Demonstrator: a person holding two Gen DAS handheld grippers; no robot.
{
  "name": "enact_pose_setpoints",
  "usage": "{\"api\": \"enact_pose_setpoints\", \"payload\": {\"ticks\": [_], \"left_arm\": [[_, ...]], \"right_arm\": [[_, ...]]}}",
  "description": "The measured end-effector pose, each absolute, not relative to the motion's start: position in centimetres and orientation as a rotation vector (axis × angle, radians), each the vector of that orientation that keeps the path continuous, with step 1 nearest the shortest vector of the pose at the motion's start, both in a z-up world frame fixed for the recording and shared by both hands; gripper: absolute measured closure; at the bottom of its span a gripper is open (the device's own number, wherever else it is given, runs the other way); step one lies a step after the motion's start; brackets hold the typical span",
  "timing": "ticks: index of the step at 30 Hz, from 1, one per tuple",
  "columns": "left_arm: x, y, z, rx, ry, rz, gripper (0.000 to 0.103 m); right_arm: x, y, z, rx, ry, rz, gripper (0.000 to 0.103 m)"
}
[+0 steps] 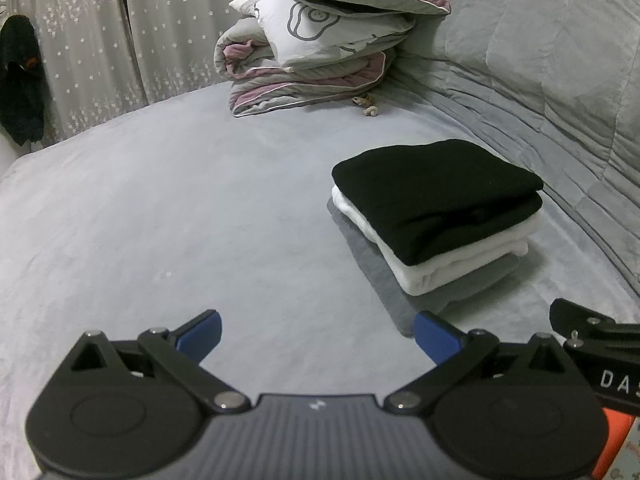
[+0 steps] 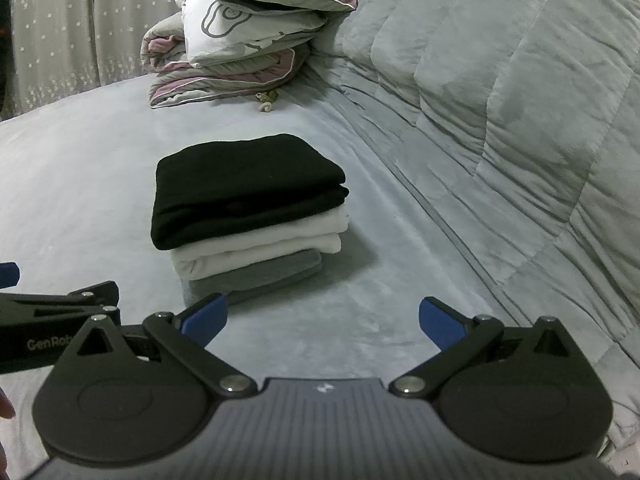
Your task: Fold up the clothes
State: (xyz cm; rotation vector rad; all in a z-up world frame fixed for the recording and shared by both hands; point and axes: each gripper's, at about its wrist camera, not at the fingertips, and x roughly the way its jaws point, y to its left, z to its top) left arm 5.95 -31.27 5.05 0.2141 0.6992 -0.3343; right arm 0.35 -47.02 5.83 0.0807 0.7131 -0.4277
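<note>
A neat stack of folded clothes lies on the grey bed: a black garment (image 1: pixel 436 196) on top, a white one (image 1: pixel 460 264) under it, a grey one (image 1: pixel 384 276) at the bottom. The right wrist view shows the same stack, black garment (image 2: pixel 248 188) over white garment (image 2: pixel 260 248) over grey garment (image 2: pixel 256 276). My left gripper (image 1: pixel 318 338) is open and empty, low over the bedsheet, left of and short of the stack. My right gripper (image 2: pixel 322 320) is open and empty too, just in front of the stack and to its right.
A pile of folded quilts and pillows (image 1: pixel 320 40) sits at the far end of the bed (image 1: pixel 160 220). A thick grey duvet (image 2: pixel 520 100) is bunched along the right side. Star-patterned curtains (image 1: pixel 100 32) hang behind, with a dark garment (image 1: pixel 20 84) at the far left.
</note>
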Motion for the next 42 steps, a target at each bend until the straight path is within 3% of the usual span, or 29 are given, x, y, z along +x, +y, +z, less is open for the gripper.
{"api": "enact_pose_setpoints", "payload": {"ticks": [15,24,42], "left_arm": [[6.1,-29.7,5.6,0.202,0.724,-0.361,0.000],[4.6,-25.1,8.3,0.148,0.778,-0.405,0.000],[-2.1,-15.3,12.5,0.182,0.707,-0.422,0.000]], "right_arm": [[0.5,-46.1,6.6,0.013,0.703,-0.429,0.000],[-2.6,-44.9,11.3,0.022,0.583,-0.457,0.000],[-9.4,-35.3,14.8,0.028,0.574,-0.461,0.000]]}}
